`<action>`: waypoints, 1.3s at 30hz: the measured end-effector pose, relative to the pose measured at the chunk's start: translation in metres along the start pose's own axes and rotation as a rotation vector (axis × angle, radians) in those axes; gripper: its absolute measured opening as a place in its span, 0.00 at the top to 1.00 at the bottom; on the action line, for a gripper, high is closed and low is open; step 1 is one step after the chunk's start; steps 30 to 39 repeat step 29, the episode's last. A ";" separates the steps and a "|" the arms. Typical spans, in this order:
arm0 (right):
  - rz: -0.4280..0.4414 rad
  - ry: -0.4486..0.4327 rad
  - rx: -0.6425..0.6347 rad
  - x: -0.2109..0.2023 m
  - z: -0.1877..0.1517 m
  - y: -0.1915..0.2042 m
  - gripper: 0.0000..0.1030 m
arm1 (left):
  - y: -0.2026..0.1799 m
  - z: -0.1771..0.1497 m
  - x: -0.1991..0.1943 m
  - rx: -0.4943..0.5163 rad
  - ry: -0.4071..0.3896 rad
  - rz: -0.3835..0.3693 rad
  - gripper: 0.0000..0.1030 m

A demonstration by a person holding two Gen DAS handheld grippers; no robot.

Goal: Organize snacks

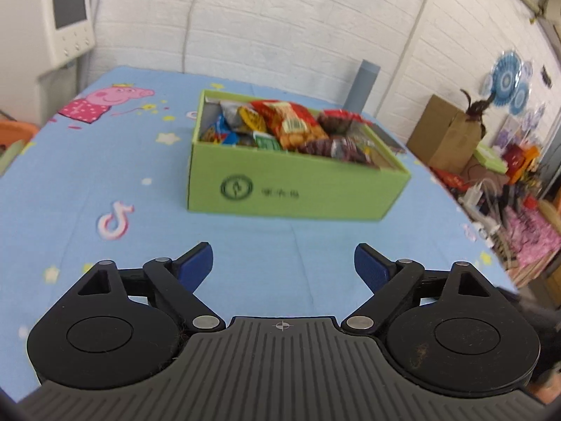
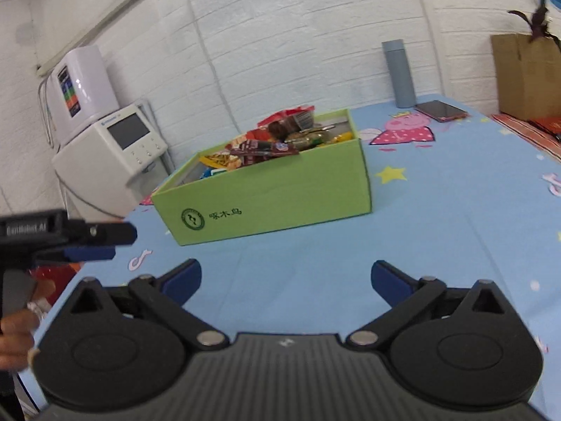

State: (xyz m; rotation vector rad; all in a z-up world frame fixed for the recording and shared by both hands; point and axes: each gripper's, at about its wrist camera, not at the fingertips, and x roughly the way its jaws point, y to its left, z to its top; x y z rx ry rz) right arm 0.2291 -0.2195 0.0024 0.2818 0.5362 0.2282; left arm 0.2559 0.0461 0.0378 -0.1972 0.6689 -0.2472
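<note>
Over blue tablecloth [image 1: 70,175], both claws wide, empty.

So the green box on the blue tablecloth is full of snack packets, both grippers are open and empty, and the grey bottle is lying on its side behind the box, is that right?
One detail is off: the grey bottle stands upright behind the green box, as the right wrist view shows. The rest holds: snack packets fill the box on the blue tablecloth, and the left gripper and right gripper are open and empty.

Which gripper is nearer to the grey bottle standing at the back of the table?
Probably the right gripper, though not clearly. The grey bottle stands beyond the green box, to its right. The left gripper sees it behind the box's far right corner. Both are open and far away.
</note>
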 end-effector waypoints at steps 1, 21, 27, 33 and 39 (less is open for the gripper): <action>-0.016 -0.016 0.030 -0.010 -0.004 -0.001 0.00 | -0.008 -0.011 -0.007 0.009 -0.003 0.025 0.20; -0.192 -0.206 0.097 -0.163 -0.083 0.034 0.00 | -0.062 -0.148 -0.105 0.095 -0.101 0.055 0.22; -0.235 -0.203 0.006 -0.174 -0.102 0.053 0.00 | -0.067 -0.164 -0.116 0.091 -0.106 0.075 0.25; -0.239 -0.210 -0.012 -0.182 -0.109 0.055 0.00 | -0.069 -0.169 -0.124 0.087 -0.126 0.098 0.23; -0.239 -0.210 -0.012 -0.182 -0.109 0.055 0.00 | -0.069 -0.169 -0.124 0.087 -0.126 0.098 0.23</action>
